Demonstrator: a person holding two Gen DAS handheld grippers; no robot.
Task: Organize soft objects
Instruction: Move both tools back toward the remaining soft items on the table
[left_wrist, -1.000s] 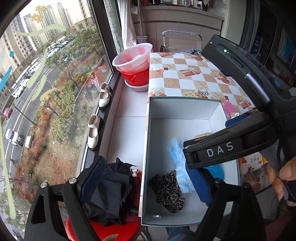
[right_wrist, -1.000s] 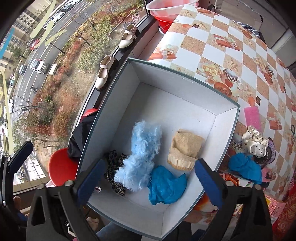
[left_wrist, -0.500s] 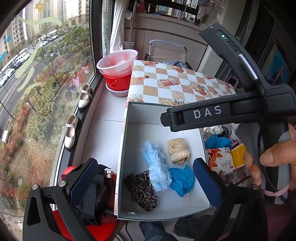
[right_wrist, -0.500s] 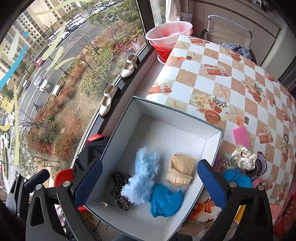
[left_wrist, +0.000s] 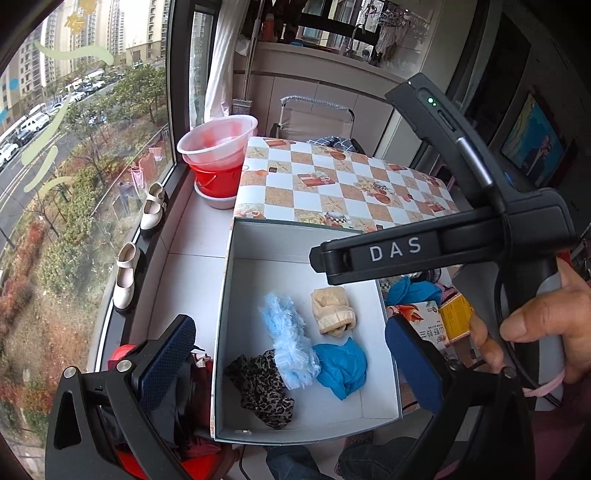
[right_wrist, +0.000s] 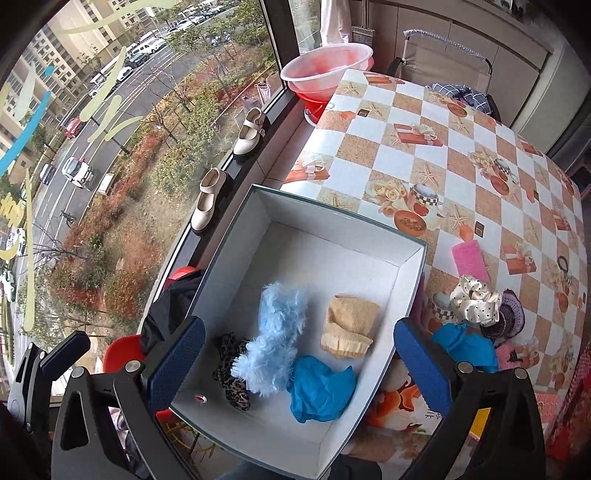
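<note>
soft things lie in my open box (right_wrist: 408, 266), both my grippers held above it, fingers spread and empty.
a small object (right_wrist: 200, 398) in its near corner is too tiny to identify; inside lie a fluffy blue piece (right_wrist: 275, 343), tan sock (right_wrist: 349, 326), blue cloth (right_wrist: 319, 393) and leopard scrunchie (right_wrist: 231, 369); another blue cloth (right_wrist: 467, 347) and a dotted scrunchie (right_wrist: 474, 301) sit on the checkered table (right_wrist: 424, 147) beside the window (right_wrist: 92, 129).

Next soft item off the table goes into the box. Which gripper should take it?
Right, probably. The right gripper is open and empty, with the blue cloth beside its right finger. The left gripper, also open, sits toward the box's window side.
</note>
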